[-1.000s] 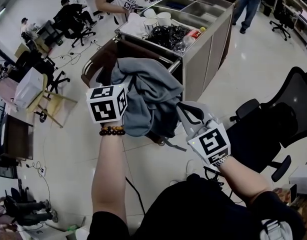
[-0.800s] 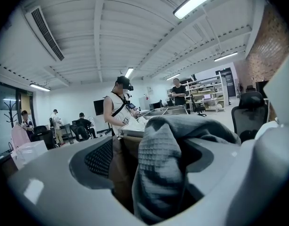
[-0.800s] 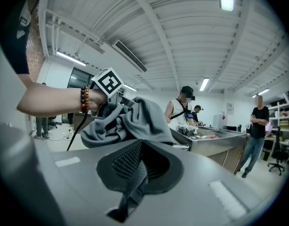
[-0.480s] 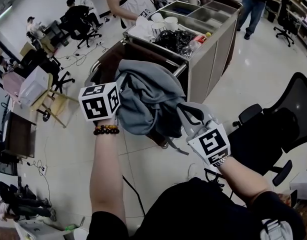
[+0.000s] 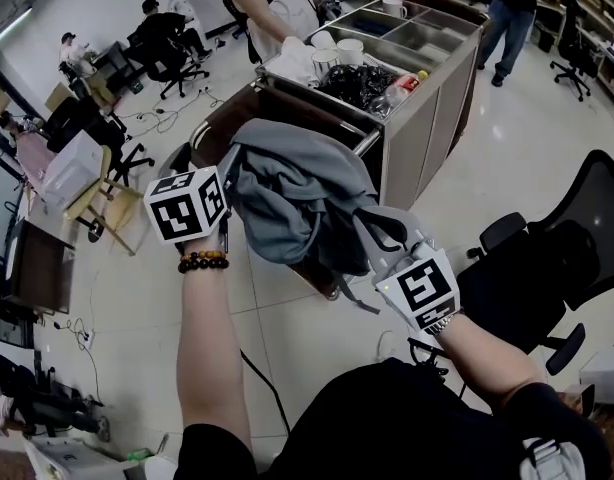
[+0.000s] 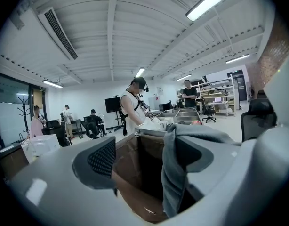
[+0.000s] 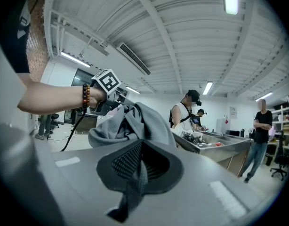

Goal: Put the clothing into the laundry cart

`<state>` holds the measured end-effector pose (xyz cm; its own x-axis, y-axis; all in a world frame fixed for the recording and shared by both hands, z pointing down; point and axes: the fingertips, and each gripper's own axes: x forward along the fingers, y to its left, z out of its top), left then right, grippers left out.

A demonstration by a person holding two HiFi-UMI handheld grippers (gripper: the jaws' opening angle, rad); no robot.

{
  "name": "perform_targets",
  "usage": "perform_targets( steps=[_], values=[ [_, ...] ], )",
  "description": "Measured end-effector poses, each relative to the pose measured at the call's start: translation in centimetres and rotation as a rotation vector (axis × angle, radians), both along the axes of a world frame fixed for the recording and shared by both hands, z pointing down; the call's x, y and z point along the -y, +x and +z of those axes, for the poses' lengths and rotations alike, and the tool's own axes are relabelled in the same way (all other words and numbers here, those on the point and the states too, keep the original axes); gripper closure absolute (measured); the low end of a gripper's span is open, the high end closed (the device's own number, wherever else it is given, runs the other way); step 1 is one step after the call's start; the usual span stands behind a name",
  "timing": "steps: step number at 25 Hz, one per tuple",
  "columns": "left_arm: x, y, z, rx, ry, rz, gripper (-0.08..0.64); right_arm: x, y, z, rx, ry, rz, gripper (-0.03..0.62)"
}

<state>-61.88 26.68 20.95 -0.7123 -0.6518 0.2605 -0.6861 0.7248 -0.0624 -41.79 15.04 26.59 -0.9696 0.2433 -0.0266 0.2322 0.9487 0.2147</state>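
A bunched grey fabric garment (image 5: 297, 198) hangs in the air between the two handheld grippers, over the near rim of the brown fabric laundry cart bag (image 5: 219, 128) and not inside it. The right gripper (image 7: 140, 164) has its jaws pressed together on a fold of the grey cloth, and a narrow strip of it runs down between the dark ribbed pads. The left gripper (image 6: 147, 157) has its jaws wide apart. A hanging fold of the garment is draped over one jaw, and the pads do not pinch it. The dark open mouth of the bag shows between the jaws. The bag hangs at the end of a stainless steel service cart (image 5: 417, 118), whose top compartments hold white cups and dark clutter. A black mesh office chair (image 5: 577, 238) stands to the right.
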Motion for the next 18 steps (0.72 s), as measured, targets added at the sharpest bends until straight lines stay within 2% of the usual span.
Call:
perform_targets(
  steps=[3,6,10,14,18],
  values=[
    [-1.6,0.1,-0.8,0.005,0.021,-0.04,0.166,-0.6,0.5,-0.5,0.003,0.005,-0.007,0.591],
    [-3.3,-0.1,-2.0,0.033,0.04,-0.082,0.226,-1.5,0.7,-0.9,0.005,0.01,-0.013,0.591],
    [-3.5,0.1,-2.2,0.042,0.045,-0.067,0.227,-2.2,0.6,-1.0,0.002,0.014,-0.019,0.591],
    [-2.5,2.2,-1.9,0.054,0.06,0.002,0.227,-2.4,0.8,-1.1,0.006,0.016,-0.021,0.591],
    [-0.3,6.7,0.3,0.018,0.08,0.156,0.225,-2.5,0.9,-1.3,0.007,0.016,-0.021,0.591]
  ],
)
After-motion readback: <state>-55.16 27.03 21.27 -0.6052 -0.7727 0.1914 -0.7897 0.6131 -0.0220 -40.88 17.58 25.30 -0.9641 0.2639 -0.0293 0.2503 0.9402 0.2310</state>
